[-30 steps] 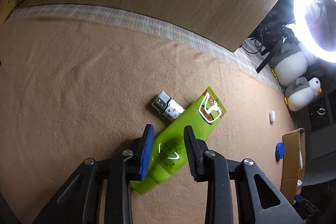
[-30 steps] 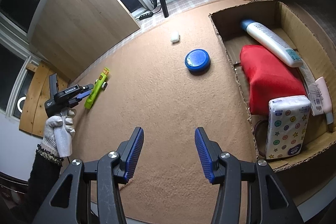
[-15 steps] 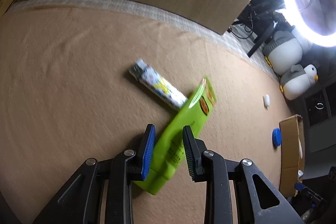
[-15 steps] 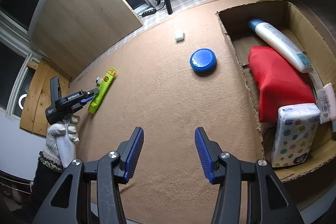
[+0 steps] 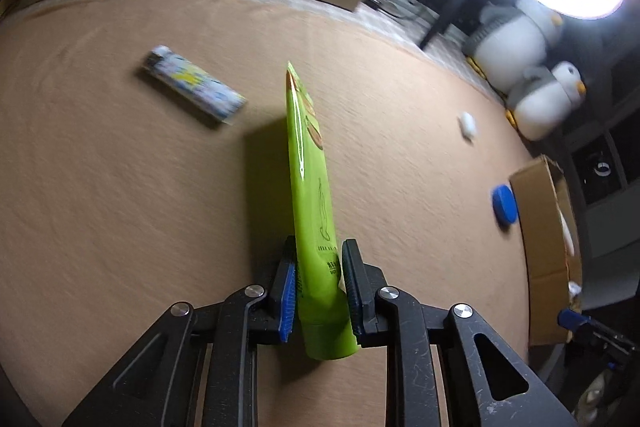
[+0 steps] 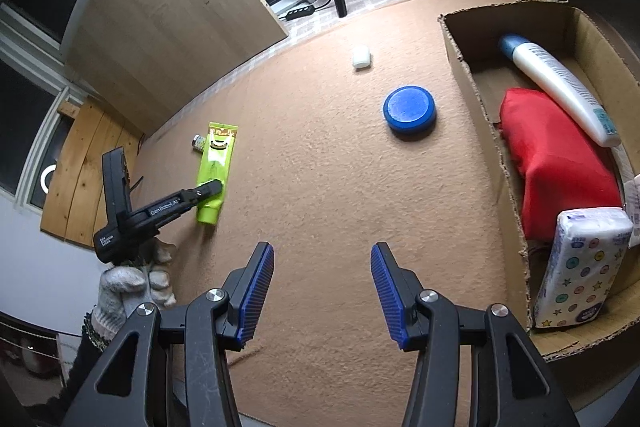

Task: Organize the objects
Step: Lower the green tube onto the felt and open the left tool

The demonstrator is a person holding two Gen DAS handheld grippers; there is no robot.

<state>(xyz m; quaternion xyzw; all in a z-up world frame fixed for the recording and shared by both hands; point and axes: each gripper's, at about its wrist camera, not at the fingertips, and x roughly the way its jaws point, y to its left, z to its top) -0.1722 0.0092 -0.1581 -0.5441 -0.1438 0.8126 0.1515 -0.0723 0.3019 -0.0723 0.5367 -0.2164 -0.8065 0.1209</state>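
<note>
Two blue pads of the left hand-held gripper [image 5: 318,289] closing on the green tube [image 5: 310,187] near its cap end, apparently lifted edge-up off the tan surface [image 5: 120,207]; beyond, left, a patterned lighter [image 5: 194,85], blurred.

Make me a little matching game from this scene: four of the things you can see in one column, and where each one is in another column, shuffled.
Things:
1. green tube
2. blue round tin
3. red pouch
4. lighter

Places:
A. lying in the cardboard box
B. on the carpet beside the box
C. between the pads of the left gripper
D. lying loose on the carpet, beyond the tube

Pairs: 1-C, 2-B, 3-A, 4-D
</note>
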